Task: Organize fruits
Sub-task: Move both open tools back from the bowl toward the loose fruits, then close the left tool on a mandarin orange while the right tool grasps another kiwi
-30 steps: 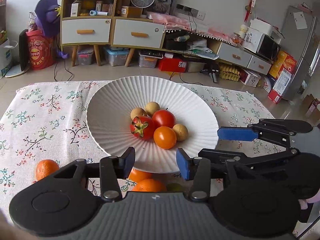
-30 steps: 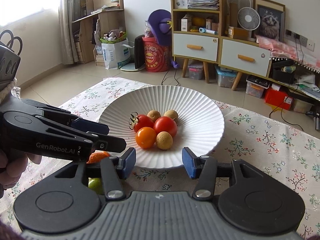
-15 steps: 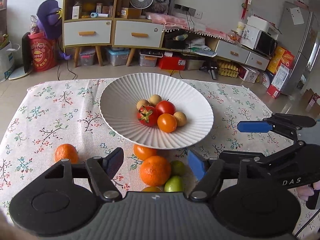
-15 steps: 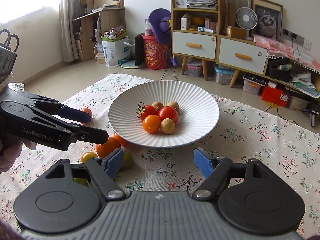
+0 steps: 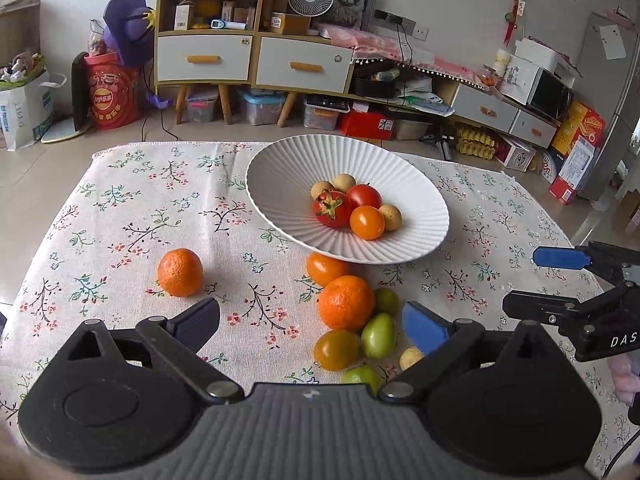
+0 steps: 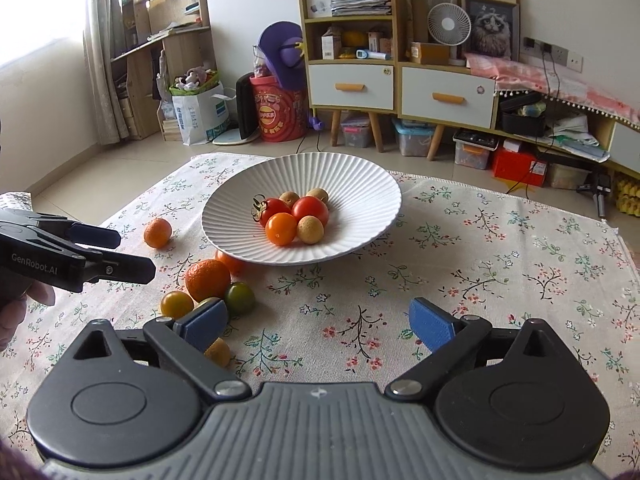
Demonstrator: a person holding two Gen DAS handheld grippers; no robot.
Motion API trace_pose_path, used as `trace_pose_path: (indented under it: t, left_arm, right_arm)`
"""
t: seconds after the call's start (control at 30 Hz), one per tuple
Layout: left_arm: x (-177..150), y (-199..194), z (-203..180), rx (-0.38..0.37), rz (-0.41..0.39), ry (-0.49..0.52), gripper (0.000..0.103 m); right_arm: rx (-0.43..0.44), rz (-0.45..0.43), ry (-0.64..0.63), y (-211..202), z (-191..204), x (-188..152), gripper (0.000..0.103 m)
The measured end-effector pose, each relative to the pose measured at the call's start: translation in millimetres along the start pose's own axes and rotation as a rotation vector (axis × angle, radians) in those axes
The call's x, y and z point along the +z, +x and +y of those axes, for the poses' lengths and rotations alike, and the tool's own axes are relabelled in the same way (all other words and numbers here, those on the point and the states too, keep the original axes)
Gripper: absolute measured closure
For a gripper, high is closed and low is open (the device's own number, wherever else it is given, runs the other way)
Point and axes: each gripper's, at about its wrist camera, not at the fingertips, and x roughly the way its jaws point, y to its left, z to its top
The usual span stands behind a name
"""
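Both tongs, left (image 5: 310,326) and right (image 6: 320,326), hover spread above the tablecloth (image 5: 120,216).

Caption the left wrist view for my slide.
Open left claw over loose oranges beside a white plate of tomatoes.

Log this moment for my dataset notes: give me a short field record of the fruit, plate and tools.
plate: white ribbed plate on the floral tablecloth
in plate: two red tomatoes, one orange tomato, three small tan fruits
loose fruit: cluster by the plate's near edge, including large mandarin and green tomato
apart: small mandarin alone on the cloth
left tool: open, empty
right tool: open, empty
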Motion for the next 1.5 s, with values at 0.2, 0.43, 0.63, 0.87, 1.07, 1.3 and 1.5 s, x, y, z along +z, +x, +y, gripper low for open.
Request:
trace_pose_path:
  t: [0.2,0.43,0.63,0.87,1.07,1.3,1.5]
  left_arm:
    - [-7.6,-9.6,4.8,0.039,0.008,0.000,0.005]
    - [-16.8,-13.6,14.0,0.071,0.029,0.034,0.005]
    - [-26.6,-12.4,26.4,0.088,0.048,0.060,0.005]
    - [-41.8,-5.6,33.1,0.123,0.015,0.111,0.005]
    - [-50.4,6.3,34.4,0.159,0.005,0.157,0.005]
    - [-52.4,17.1,46.2,0.172,-0.050,0.105,0.004]
    - [-40.7,27.4,50.8,0.213,-0.073,0.047,0.004]
  right_arm:
    - [-0.027,0.020,0.028,4.8,10.9,-10.3,0.001]
    - [-0.027,0.018,0.046,1.9,24.6,-19.5,0.001]
    - [-0.042,0.011,0.110,1.3,32.7,-27.6,0.001]
    - [-0.051,0.014,0.095,5.4,48.1,-37.0,0.001]
    - [-0.059,0.023,0.034,12.4,57.5,-45.3,0.001]
    - [-0.070,0.032,0.048,23.5,53.9,-50.9,0.004]
    - [-0.098,0.015,0.011,30.7,60.0,-54.5,0.005]
